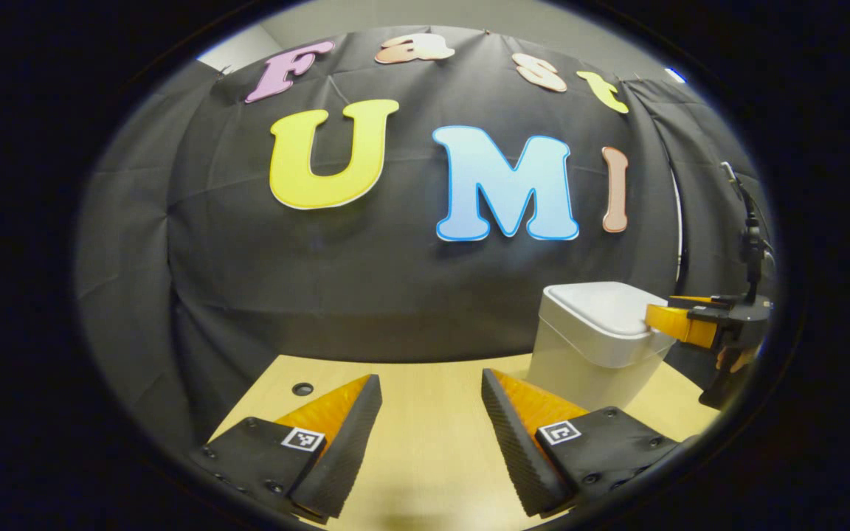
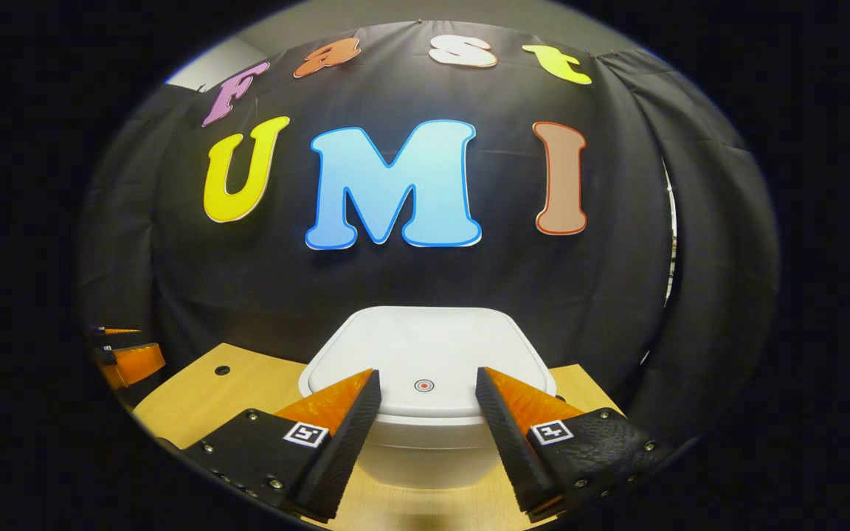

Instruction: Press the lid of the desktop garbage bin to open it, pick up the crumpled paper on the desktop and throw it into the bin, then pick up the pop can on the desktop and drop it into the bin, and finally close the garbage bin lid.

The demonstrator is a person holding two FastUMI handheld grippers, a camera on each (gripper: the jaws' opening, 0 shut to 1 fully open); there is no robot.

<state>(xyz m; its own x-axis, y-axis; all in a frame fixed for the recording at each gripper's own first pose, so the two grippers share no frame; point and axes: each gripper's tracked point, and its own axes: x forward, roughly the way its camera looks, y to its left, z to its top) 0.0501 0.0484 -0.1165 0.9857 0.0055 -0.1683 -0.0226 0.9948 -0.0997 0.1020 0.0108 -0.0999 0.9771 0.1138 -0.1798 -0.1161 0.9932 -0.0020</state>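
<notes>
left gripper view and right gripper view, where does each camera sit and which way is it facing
Left gripper view: rides the left gripper, low over the wooden table, facing the booth wall; own fingers open, bin to its right.
Right gripper view: rides the right gripper, facing the closed bin lid head-on, own fingers open.
Shared: bin, table, and each view catches the other gripper at its edge.

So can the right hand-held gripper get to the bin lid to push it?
Probably yes. The right hand-held gripper hangs open just above the closed bin lid, near its round button, with nothing between them.
</notes>
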